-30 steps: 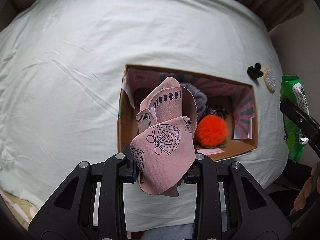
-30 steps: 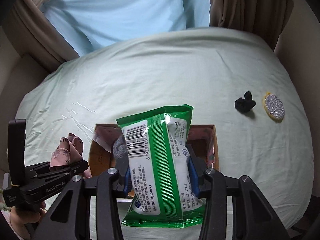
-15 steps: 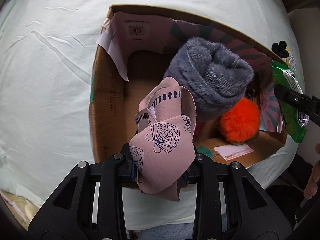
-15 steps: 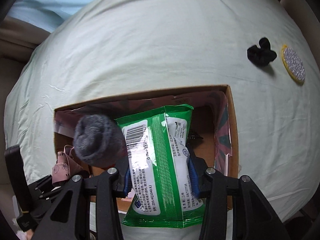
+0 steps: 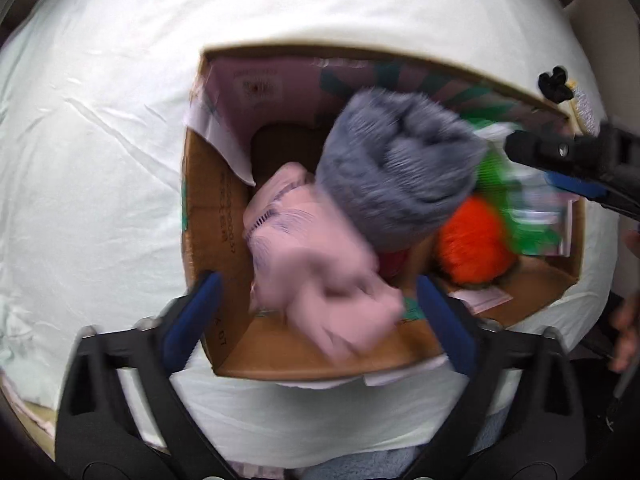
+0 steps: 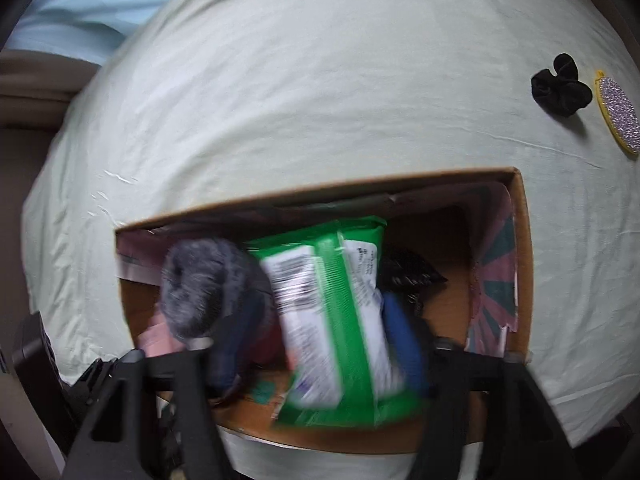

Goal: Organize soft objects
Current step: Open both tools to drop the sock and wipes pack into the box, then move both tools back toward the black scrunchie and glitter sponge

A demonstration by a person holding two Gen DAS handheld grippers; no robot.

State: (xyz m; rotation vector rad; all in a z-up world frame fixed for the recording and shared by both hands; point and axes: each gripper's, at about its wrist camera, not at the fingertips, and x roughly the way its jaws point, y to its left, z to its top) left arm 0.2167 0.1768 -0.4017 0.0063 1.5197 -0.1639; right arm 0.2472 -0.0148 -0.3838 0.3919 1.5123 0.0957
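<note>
An open cardboard box (image 5: 208, 208) lies on a pale green bed sheet. My left gripper (image 5: 318, 320) is open above the box's near left corner; the pink printed cloth (image 5: 316, 264), blurred, is free between its jaws and inside the box. A grey fluffy roll (image 5: 396, 168) and an orange pom-pom (image 5: 474, 246) sit in the box. My right gripper (image 6: 324, 344) is open over the same box (image 6: 524, 260); the green wipes pack (image 6: 340, 312), blurred, sits loose between its spread fingers.
A black scrunchie (image 6: 560, 86) and a yellow-rimmed glittery round pad (image 6: 618, 114) lie on the sheet (image 6: 320, 100) beyond the box's far right corner. Brown curtains and a light blue drape are at the far edge.
Both grippers have opened over the box. The pink cloth has left the left jaws and dropped into the box; the green pack has come loose from the right jaws.
</note>
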